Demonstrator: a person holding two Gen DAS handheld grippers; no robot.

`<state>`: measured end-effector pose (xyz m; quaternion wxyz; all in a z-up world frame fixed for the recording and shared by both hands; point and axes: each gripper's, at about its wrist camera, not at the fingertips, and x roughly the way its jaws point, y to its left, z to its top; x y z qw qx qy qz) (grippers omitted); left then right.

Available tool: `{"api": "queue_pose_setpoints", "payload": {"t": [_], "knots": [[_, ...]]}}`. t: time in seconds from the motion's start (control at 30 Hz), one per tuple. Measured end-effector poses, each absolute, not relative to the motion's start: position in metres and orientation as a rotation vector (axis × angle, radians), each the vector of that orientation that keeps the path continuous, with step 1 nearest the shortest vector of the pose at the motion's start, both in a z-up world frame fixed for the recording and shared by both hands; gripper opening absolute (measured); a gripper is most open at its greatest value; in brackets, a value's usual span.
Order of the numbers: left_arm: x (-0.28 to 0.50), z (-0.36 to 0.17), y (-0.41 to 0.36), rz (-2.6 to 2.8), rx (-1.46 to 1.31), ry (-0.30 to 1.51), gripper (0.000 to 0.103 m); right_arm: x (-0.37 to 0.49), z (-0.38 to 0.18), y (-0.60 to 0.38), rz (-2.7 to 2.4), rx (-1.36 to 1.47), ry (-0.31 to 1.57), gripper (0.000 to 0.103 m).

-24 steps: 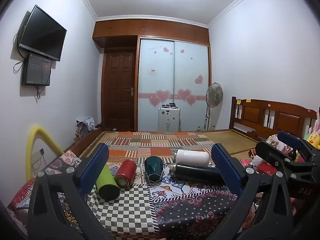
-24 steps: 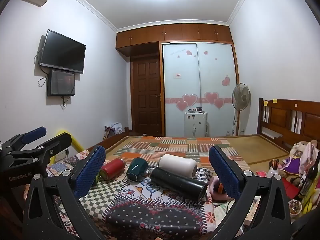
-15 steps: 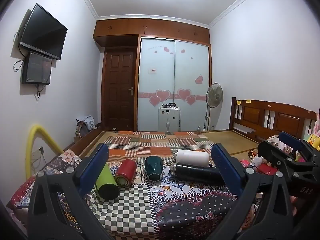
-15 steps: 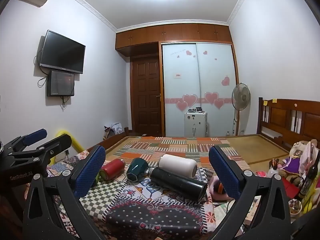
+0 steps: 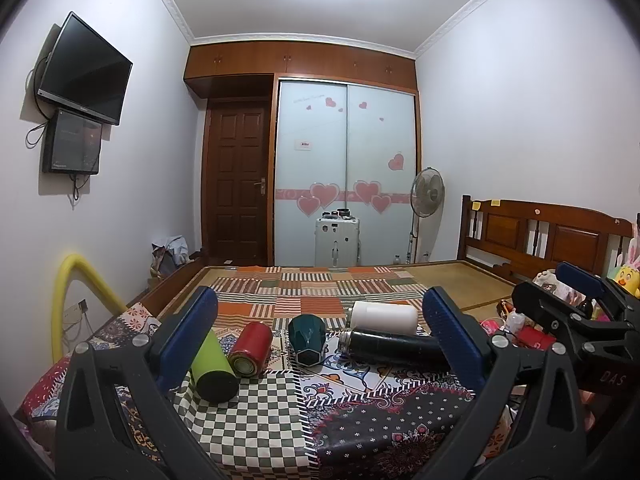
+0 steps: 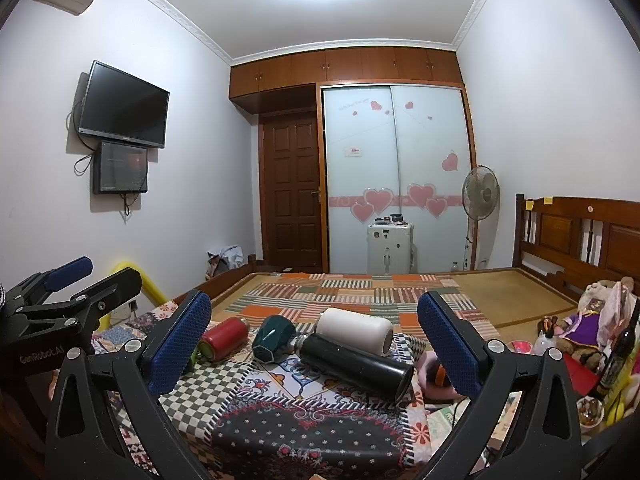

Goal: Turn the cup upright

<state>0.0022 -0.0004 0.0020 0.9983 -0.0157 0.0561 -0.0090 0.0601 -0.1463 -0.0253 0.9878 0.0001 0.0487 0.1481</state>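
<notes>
Currently five vessels lie on their sides on the patterned cloth [image 5: 256, 408]: green tumbler [image 5: 212, 364], red can [image 5: 250, 346], dark teal cup [image 5: 306, 338], black flask [image 5: 394, 350], white bottle [image 5: 384, 314]. Teal cup sits mid-row, between red can and black flask. Left claw [image 5: 318, 342] spread wide, holding nothing. Right claw [image 6: 314, 344] likewise released, both well short of the cups.

Each hand-held gripper [image 5: 320, 332] [image 6: 314, 332] has black triangular-cutout arms, silver screws and blue dimpled finger pads [image 5: 188, 332]; the left's body carries white "GenRobot.AI" lettering
</notes>
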Motion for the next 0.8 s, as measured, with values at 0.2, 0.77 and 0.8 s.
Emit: {"api": "queue_pose_setpoints", "payload": {"t": [0.2, 0.77, 0.8], "knots": [[0.001, 0.0018, -0.0007, -0.019, -0.033, 0.108, 0.103, 0.0599, -0.0254, -0.1458, 0.298, 0.0, 0.097, 0.103], [0.0006, 0.003, 0.0004, -0.018, -0.027, 0.103, 0.103, 0.0588, -0.0256, -0.1481, 0.3, 0.001, 0.096, 0.103], [0.0007, 0.0031, 0.0006, -0.016, -0.026, 0.101, 0.103, 0.0589, -0.0256, -0.1481, 0.3, 0.001, 0.096, 0.103]]}}
